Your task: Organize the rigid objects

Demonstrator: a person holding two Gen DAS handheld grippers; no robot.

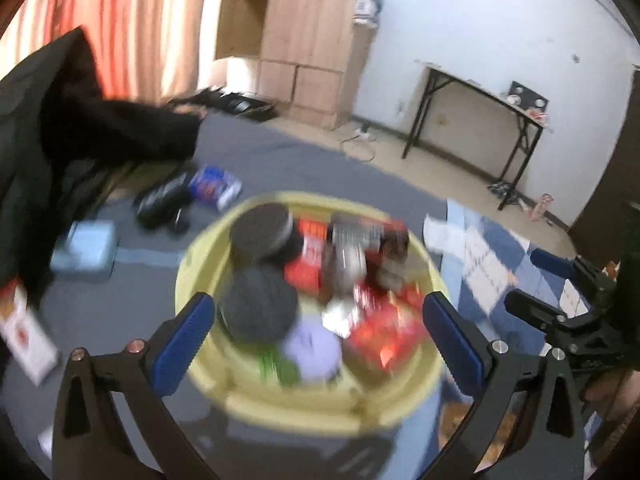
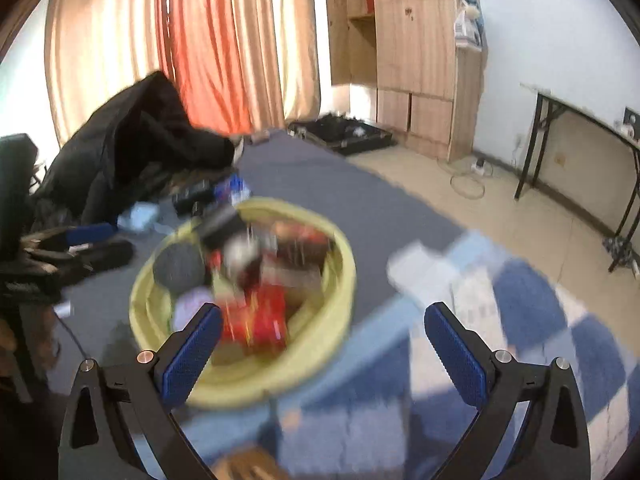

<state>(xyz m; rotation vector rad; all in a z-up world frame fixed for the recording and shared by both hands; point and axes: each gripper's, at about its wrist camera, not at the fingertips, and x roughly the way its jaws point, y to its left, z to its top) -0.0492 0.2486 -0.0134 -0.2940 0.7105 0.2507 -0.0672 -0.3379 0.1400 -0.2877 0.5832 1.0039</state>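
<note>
My left gripper (image 1: 318, 340) is standing with its jaws spread wide, ribbed blue pads (image 1: 186, 344) facing each other, nothing clamped between them. It is hanging over a round pale-yellow basin (image 1: 192, 264) with a thick smooth rim. Inside, straight ahead of the pads, two flat dark discs (image 1: 260, 232) with a grainy top are lying one behind the other; to their right are glossy red packets (image 1: 384, 332) and a shiny silver-and-red pack (image 1: 356, 240), all motion-blurred. A soft lilac lump (image 1: 312, 344) is sitting nearest the pads.

My right gripper (image 2: 322, 344) is likewise gaping, blue textured pads (image 2: 456, 352) bare, nothing in its grasp. The same yellow basin (image 2: 340, 280) is lying ahead and to its left; under and right of it, a blue-and-white checked cloth (image 2: 532, 320).

Beyond the basin: a grey-blue mat (image 1: 280, 160), then a light-blue rectangular box (image 1: 86, 250), a black oblong case (image 1: 164, 202) and a blue printed packet (image 1: 216, 186) to the far left. A heap of black fabric (image 1: 80, 120) is lying behind those.
</note>
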